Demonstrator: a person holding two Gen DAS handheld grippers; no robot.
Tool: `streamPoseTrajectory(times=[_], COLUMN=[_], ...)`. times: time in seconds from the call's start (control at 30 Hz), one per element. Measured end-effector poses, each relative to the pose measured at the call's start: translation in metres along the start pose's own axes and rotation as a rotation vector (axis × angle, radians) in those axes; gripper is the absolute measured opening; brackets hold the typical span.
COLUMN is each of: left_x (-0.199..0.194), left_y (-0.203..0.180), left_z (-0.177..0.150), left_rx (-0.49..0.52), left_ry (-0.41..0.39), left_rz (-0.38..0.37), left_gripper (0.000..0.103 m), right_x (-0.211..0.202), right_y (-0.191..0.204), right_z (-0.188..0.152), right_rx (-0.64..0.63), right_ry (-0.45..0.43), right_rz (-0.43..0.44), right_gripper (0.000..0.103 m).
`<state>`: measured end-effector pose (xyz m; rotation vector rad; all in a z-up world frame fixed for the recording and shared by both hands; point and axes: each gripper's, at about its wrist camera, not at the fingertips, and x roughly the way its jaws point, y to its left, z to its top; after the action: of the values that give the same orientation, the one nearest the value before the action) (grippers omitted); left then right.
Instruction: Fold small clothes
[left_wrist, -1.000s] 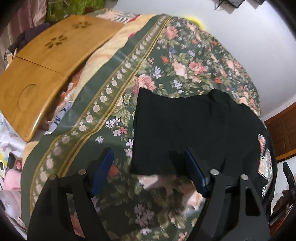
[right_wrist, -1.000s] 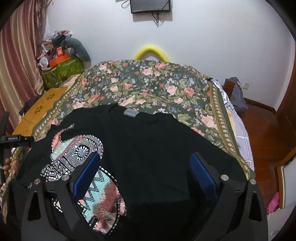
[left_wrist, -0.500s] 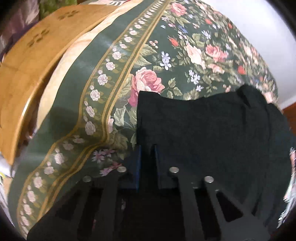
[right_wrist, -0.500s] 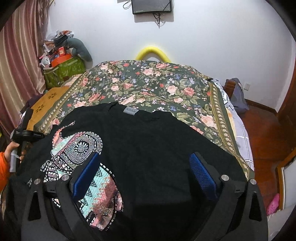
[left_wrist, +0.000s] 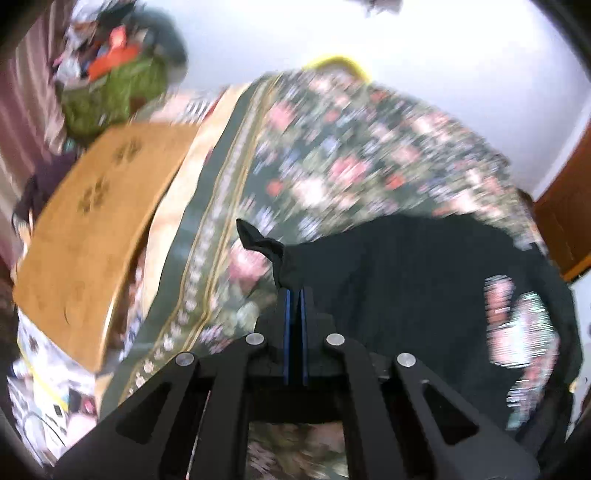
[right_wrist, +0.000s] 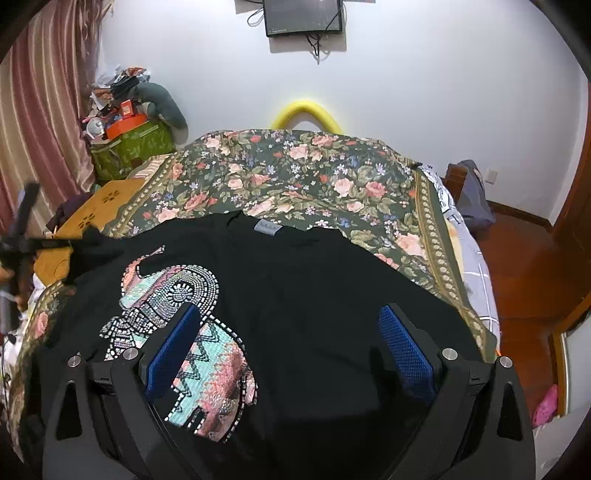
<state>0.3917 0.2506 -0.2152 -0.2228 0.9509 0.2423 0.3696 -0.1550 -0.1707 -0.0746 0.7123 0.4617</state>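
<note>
Pinching black shirt (left_wrist: 406, 280) sleeve | left claw (left_wrist: 294, 295) | surroundings motion-blurred

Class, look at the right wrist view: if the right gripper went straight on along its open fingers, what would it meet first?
Most likely the black shirt spread on the floral bedspread: the right gripper points down at its plain middle, jaws open, nothing between. Depth is uncertain.

Shirt (right_wrist: 314, 295) on bedspread (right_wrist: 295, 170), its left sleeve (left_wrist: 266, 247) pinched and raised off the bed by the left gripper (left_wrist: 294, 295). Wooden tray (right_wrist: 92, 210) at bed's left edge; right gripper (right_wrist: 288, 350) above shirt's near part.
</note>
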Motion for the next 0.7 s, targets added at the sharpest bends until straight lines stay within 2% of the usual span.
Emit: streamPoseTrajectory(times=[0.13, 0.27, 0.4, 0.5, 0.7], left_x=[-0.035, -0.043, -0.032, -0.014, 0.014], left_y=[-0.042, -0.087, -0.117, -0.134, -0.157], left_z=[0.016, 0.018, 0.003, -0.007, -0.029], left_rx=[0.062, 0.107, 0.128, 0.115, 0.136], left_ry=[-0.06, -0.046, -0.009, 0.052, 0.116], left_rz=[-0.077, -0.169, -0.22, -0.279, -0.29], left_gripper=[0.003, 0.003, 0.003, 0.003, 0.004], right_x=[-0.007, -0.009, -0.009, -0.011, -0.021], right_y=[-0.002, -0.008, -0.019, -0.028, -0.045], right_z=[-0.001, -0.006, -0.015, -0.023, -0.036], right_rx=[-0.004, -0.004, 0.005, 0.007, 0.01], right_ry=[-0.01, -0.002, 0.007, 0.02, 0.032], right_rz=[0.001, -0.006, -0.02, -0.039, -0.074], right_gripper=[0.097, 0.097, 0.097, 0.097, 0.097])
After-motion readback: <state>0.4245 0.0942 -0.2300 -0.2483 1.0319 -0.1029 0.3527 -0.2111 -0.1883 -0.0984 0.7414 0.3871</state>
